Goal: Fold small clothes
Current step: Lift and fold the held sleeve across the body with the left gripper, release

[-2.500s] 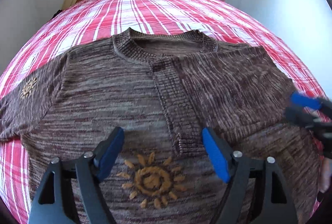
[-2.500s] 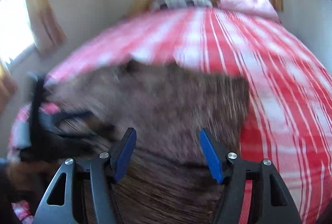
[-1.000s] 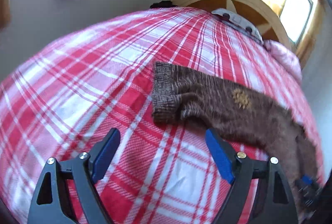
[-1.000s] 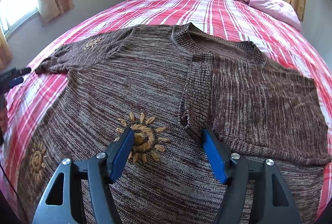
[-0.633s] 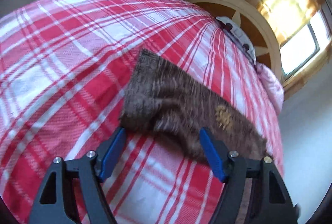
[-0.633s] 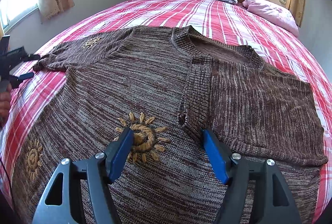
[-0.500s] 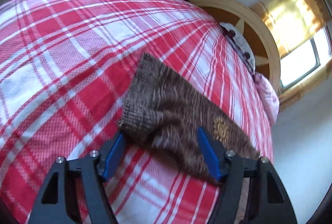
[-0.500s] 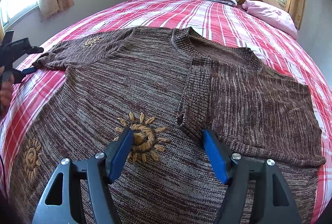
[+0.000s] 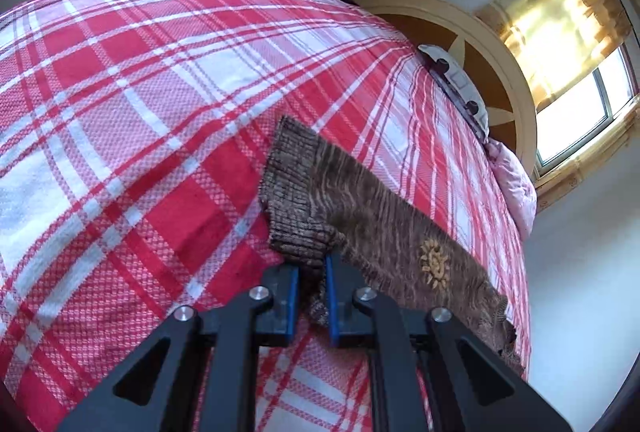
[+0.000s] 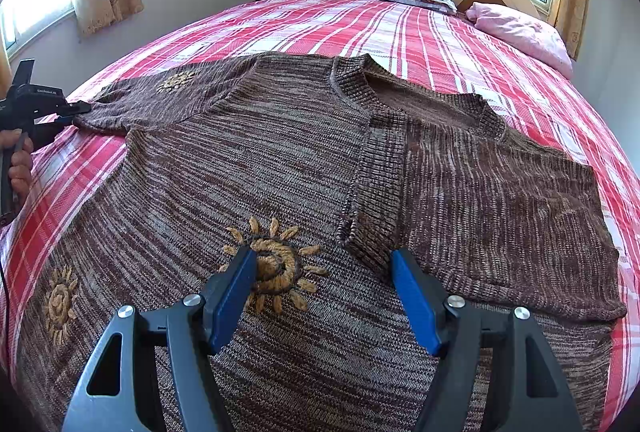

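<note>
— So, left wrist view: the left gripper (image 9: 311,274) has just been closing; its jaws now pinch the sleeve cuff (image 9: 298,232) at lower centre; was it free a second ago?
— Yes; right wrist view: the right gripper (image 10: 322,286) hovers wide over the sweater (image 10: 256,159) spread mid-frame on the bed (image 10: 420,27); the sleeve fold can probably start.

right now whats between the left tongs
The ribbed cuff of the sweater's sleeve, pinched in the left tongs; the left wrist view shows it.

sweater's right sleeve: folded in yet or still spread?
Folded in: the right sleeve lies across the sweater chest. The other sleeve is spread out.
</note>
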Demonstrator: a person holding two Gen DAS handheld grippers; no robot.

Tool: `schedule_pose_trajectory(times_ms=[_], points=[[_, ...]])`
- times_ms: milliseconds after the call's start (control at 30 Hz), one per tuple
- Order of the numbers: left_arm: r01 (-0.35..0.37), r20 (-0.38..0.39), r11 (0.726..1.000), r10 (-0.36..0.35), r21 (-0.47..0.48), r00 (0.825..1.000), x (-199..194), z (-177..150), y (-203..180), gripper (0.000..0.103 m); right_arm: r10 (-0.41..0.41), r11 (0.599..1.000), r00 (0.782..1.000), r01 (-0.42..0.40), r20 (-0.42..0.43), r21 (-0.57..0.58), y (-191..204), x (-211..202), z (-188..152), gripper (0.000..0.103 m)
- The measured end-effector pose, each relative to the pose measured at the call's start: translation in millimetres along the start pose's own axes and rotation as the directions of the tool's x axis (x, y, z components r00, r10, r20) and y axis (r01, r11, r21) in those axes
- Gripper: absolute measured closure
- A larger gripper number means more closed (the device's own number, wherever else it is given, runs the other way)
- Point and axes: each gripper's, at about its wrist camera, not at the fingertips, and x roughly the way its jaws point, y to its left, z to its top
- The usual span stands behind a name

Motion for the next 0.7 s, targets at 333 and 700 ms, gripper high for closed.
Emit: schedule_pose_trajectory(times_ms=[333,700], points=[[0.081,0.051,0.983,-0.091,0.167,0.995,-26.4,1.8,-63.8,0.091,0.002,1.000,1.000,-0.002,0.005,0.003,1.0,-1.6,-0.5,0.033],[0.185,0.041,0.861,-0.232,0.473,0.972,-47.5,-37.1,-187.1,0.091,0.069,0.991,0.992,-0.080,0.101,0.104,-20.9,-17.5,-3.7,0.033]])
